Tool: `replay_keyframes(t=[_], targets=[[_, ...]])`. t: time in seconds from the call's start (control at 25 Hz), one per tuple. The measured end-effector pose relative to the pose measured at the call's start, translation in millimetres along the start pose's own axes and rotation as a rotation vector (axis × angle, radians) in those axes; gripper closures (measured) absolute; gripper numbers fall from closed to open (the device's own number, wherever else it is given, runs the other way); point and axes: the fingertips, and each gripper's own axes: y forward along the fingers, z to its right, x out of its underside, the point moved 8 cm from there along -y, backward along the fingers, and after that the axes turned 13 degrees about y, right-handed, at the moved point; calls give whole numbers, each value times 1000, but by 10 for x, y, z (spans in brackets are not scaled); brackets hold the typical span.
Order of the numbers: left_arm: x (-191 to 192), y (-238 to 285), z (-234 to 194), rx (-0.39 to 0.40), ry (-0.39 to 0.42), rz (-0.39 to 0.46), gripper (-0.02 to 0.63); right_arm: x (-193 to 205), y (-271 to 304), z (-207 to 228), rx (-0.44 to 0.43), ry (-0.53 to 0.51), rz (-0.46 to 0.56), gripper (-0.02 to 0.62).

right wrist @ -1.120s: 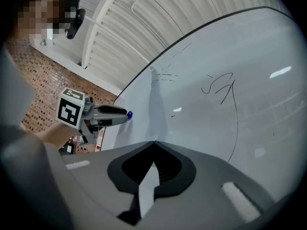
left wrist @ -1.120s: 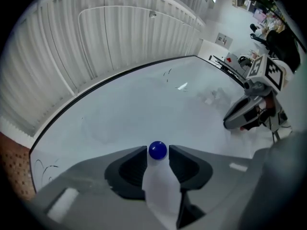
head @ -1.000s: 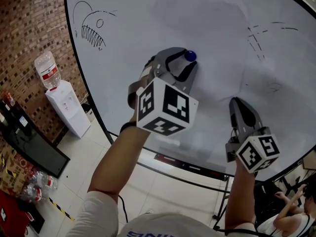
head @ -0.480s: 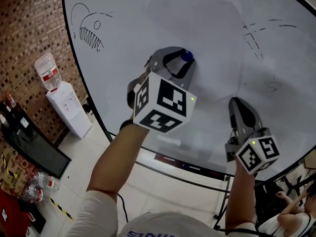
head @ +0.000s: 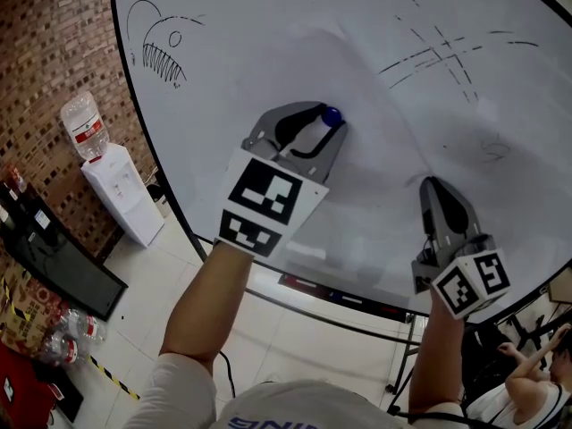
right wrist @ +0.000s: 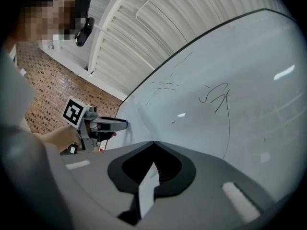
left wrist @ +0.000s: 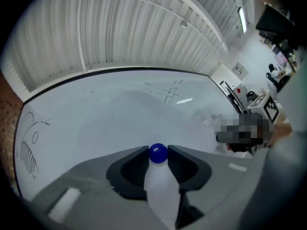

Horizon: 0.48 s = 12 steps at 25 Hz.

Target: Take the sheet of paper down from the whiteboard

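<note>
The sheet of paper (head: pixel 380 172) lies white against the whiteboard (head: pixel 223 16), and its right edge slants down to my right gripper (head: pixel 435 186). That gripper is shut on the sheet's lower right corner, with its jaws meeting at the tip (right wrist: pixel 153 143). My left gripper (head: pixel 331 121) is at the sheet's upper part, shut on a small round blue magnet (head: pixel 332 115). The magnet (left wrist: pixel 158 153) sits squeezed between the two fingertips. I cannot tell whether it still touches the board.
A toothed fish drawing (head: pixel 159 54) is at the board's upper left and crossed pen lines (head: pixel 438 52) at the upper right. A water dispenser (head: pixel 116 186) and a dark cabinet (head: pixel 54 262) stand left of the board. Someone sits at lower right (head: pixel 527 374).
My left gripper rolled counter-clockwise and sank a little with the blue magnet. The sheet's right edge leaned leftward, uncovering more pen lines at upper right. The right gripper stayed put.
</note>
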Motion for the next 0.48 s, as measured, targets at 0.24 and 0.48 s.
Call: replay_keyframes(t=[0.24,0.48], targets=[[326,-432,243,-18,-177,32,471,189,-249,28,7,-27,-61,588],[856,-852,686,-31,-366,-28,471,521,-640,114,45,-19,-144,588]])
